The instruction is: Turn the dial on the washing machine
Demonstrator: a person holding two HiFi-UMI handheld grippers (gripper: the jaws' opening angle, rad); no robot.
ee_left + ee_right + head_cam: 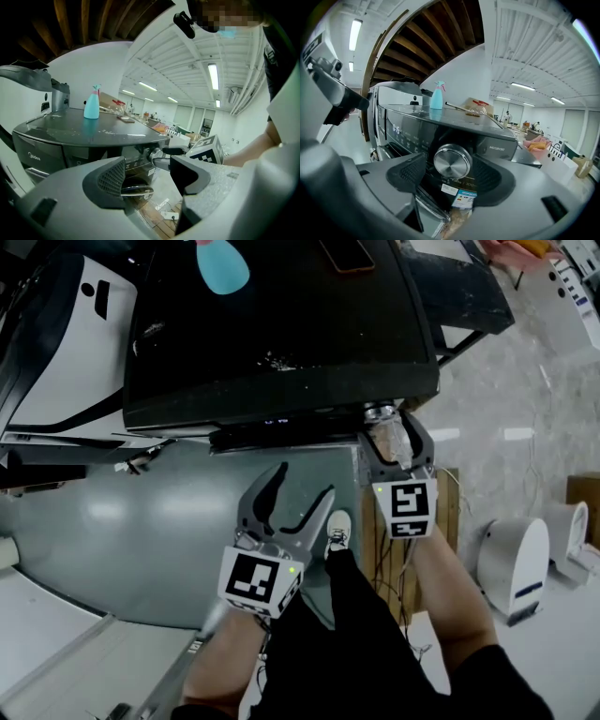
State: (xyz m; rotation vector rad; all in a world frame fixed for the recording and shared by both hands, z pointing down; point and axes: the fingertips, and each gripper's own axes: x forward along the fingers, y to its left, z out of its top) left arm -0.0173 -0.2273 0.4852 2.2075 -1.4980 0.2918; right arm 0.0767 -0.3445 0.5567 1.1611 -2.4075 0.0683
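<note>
The dark washing machine (281, 334) fills the top of the head view. Its chrome dial (380, 413) sits at the right end of the front panel. My right gripper (394, 432) is at the dial, one jaw on each side of it. In the right gripper view the dial (452, 161) lies between the pads (410, 173) with a thin gap showing on its left, so my right gripper (451, 167) is open. My left gripper (305, 482) hangs open and empty lower left of the dial. From the left gripper (147, 171) view, the dial (157, 154) and the right gripper's marker cube (206, 149) show ahead.
A teal spray bottle (222, 263) and a flat brown object (349, 254) stand on the machine's top. A white appliance (66, 352) is to its left. Wooden boards (452, 512) and a white device (514, 563) lie on the floor at right. The person's shoe (337, 531) is below.
</note>
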